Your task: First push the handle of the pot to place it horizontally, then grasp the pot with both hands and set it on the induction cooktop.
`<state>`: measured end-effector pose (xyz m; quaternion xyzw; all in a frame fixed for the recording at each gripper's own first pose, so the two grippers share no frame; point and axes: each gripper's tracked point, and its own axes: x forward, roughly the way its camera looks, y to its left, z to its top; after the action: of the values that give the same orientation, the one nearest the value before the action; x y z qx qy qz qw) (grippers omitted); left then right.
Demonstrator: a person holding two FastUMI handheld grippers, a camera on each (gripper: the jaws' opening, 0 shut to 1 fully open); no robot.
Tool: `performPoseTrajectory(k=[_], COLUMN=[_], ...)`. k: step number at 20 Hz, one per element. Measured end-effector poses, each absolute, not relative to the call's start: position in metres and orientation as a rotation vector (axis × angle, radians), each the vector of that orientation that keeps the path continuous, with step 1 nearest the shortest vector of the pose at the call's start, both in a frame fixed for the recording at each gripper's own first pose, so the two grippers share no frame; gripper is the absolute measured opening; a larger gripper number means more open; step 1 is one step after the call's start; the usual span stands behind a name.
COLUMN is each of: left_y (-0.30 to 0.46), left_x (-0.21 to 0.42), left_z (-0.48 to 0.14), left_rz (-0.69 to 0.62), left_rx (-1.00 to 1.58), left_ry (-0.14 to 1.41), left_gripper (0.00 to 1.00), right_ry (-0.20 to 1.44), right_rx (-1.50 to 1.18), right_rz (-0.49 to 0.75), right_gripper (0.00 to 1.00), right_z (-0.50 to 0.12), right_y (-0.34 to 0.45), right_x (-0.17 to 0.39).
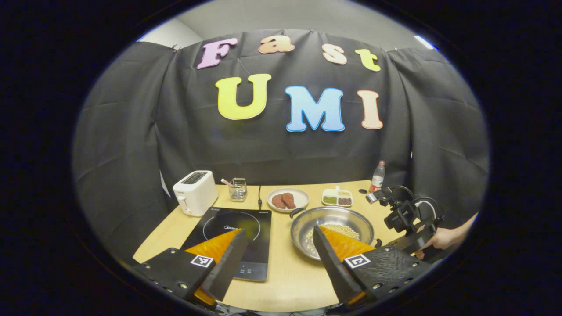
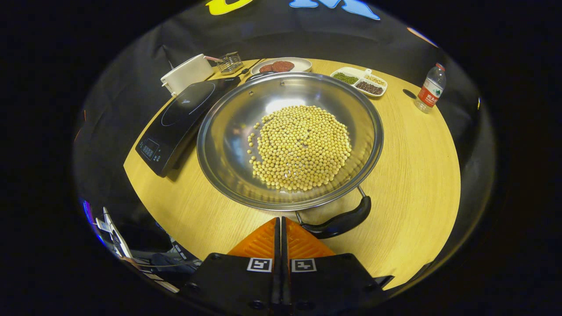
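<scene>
Soybeans (image 2: pixel 302 147) lay heaped in the middle of the steel pot (image 2: pixel 228 131), which sat on the wooden table (image 2: pixel 417 175) just to the right of the induction cooktop (image 2: pixel 178 118), its rim close to the cooktop's edge. In the right gripper view the pot's near black handle (image 2: pixel 340 221) curved out from the rim toward the camera, and the right gripper (image 2: pixel 279 228) hovered just beside it with its two orange fingers pressed together, holding nothing. The pot's far handle (image 2: pixel 259 75) showed at the opposite rim, near a plate of reddish meat patties (image 2: pixel 281 66).

In the left gripper view the left gripper (image 1: pixel 276 245) was spread wide, one finger over the cooktop (image 1: pixel 232 228) and the other over the pot (image 1: pixel 307 224), clasping nothing. Farther right in that view, a hand (image 1: pixel 445 239) held the right gripper (image 1: pixel 406 217) by the pot's near side.

Behind the cooktop stood a white toaster (image 1: pixel 195 192) and a small wire holder (image 1: pixel 238 188). A divided dish of beans (image 2: pixel 360 81) and a water bottle (image 2: pixel 430 92) stood toward the far right of the table.
</scene>
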<state>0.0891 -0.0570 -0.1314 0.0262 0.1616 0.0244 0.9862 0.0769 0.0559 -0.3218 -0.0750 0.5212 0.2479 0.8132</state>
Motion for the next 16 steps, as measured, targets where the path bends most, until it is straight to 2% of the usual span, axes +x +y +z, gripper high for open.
performPoseTrajectory(k=[2,3,4,6,7,8,9,16], left_y=[-0.062,-0.065,-0.067,-0.070,-0.072,-0.073,-0.075,-0.097], left_x=[0.094,0.096,0.098,0.102,0.103,0.104,0.105,0.117], left_z=[-0.134,-0.137,-0.141,-0.147,-0.148,-0.150,-0.154,-0.165], left_rz=[0.051,0.051,0.052,0.058,0.061,0.065,0.069,0.118], left_rx=[0.053,0.044,0.034,0.019,0.016,0.018,0.023,0.005], left_ry=[0.324,0.330,0.339,0.351,0.355,0.359,0.365,0.405], left_gripper=[0.89,0.92,0.89,0.94,0.89,0.92,0.89,0.92], right_ry=[1.115,1.115,1.114,1.108,1.105,1.104,1.104,1.080], right_rx=[-0.141,-0.134,-0.132,-0.130,-0.124,-0.115,-0.102,-0.028], right_rz=[0.519,0.515,0.507,0.486,0.475,0.464,0.453,0.399], right_gripper=[0.02,0.02,0.02,0.02,0.02,0.02,0.02,0.02], right_z=[-0.322,-0.321,-0.321,-0.320,-0.319,-0.318,-0.319,-0.320], right_y=[0.048,0.045,0.041,0.032,0.027,0.022,0.016,-0.020], right_x=[0.081,0.084,0.088,0.093,0.097,0.102,0.106,0.137])
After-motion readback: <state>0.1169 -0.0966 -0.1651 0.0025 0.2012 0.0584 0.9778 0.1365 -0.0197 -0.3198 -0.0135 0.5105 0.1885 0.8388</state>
